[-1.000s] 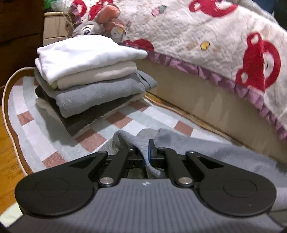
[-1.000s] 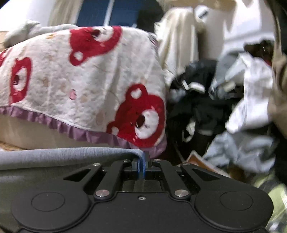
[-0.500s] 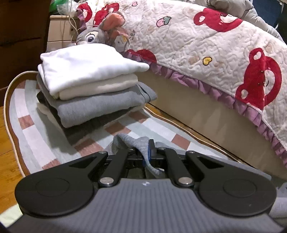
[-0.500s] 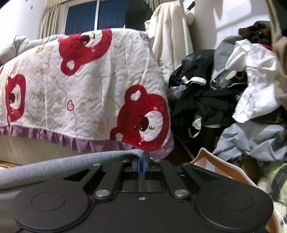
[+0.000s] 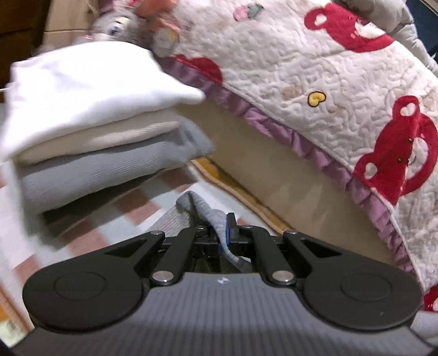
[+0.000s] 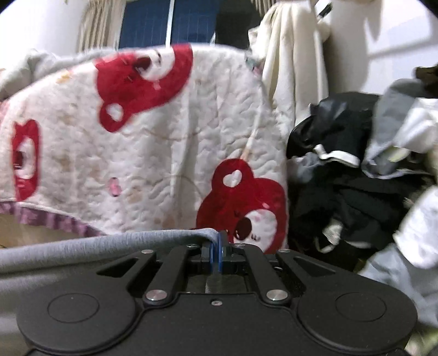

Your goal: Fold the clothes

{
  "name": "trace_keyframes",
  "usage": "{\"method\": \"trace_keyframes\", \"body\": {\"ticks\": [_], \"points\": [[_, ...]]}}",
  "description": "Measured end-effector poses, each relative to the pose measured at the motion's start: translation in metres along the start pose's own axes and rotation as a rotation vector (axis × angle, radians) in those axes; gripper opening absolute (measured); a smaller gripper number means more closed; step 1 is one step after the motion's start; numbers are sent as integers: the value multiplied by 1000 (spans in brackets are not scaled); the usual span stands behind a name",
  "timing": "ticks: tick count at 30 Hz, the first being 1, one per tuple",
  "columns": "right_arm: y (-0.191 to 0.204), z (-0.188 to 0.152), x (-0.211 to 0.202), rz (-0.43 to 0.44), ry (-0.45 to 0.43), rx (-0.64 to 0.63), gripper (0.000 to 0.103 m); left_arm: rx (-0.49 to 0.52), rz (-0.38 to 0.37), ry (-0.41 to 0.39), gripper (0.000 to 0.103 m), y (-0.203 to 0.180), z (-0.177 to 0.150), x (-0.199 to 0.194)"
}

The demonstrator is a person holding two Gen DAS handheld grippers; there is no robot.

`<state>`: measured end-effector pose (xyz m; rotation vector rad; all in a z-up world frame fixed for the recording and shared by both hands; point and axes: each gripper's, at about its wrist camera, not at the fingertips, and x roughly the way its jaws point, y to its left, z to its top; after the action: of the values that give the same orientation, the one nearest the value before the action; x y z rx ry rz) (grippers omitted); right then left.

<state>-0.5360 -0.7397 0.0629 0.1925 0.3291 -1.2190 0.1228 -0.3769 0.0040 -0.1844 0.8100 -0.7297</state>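
Note:
My left gripper [image 5: 223, 230] is shut on a bunched corner of a grey garment [image 5: 202, 208], held above the checked rug [image 5: 123, 216]. A stack of folded clothes [image 5: 90, 131], white on top, then cream, then grey, lies just ahead on the left. In the right wrist view my right gripper [image 6: 217, 246] is shut on another edge of the same grey garment [image 6: 95, 243], which stretches away to the left as a taut band.
A bed with a white quilt printed with red bears [image 5: 342, 90] runs along the right, its purple frill overhanging a beige base [image 5: 273, 164]. A plush toy [image 5: 128, 19] sits behind the stack. A heap of loose clothes [image 6: 356, 175] lies right of the bed end.
Both grippers have risen and moved forward with the grey garment. The folded stack now looms closer and larger in the left wrist view; the right wrist view sits higher against the quilt.

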Motion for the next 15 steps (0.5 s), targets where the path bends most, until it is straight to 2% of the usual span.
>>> {"method": "trace_keyframes", "body": {"ticks": [1,2,3,4,5,7,9,11,15], "points": [[1,6,26,-23,26,-2,3,5,-12,28,3,-8,6,23],[3,10,53,-58,52,5,13,31,-18,62,7,-16,8,49],[3,11,82,-91,87,15,42,56,-2,90,9,-21,6,71],[3,8,110,-129,131,23,50,84,32,134,12,-25,1,92],[7,1,131,-167,161,28,52,114,70,182,14,-27,-5,113],[20,-20,154,-212,194,44,52,142,85,185,18,-24,-17,126],[39,-48,154,-194,233,62,53,159,52,134,36,-14,-29,117],[62,-79,144,-100,307,62,53,172,32,73,48,0,-40,102],[118,-135,107,107,447,-1,53,204,4,92,47,24,-57,76]]}}
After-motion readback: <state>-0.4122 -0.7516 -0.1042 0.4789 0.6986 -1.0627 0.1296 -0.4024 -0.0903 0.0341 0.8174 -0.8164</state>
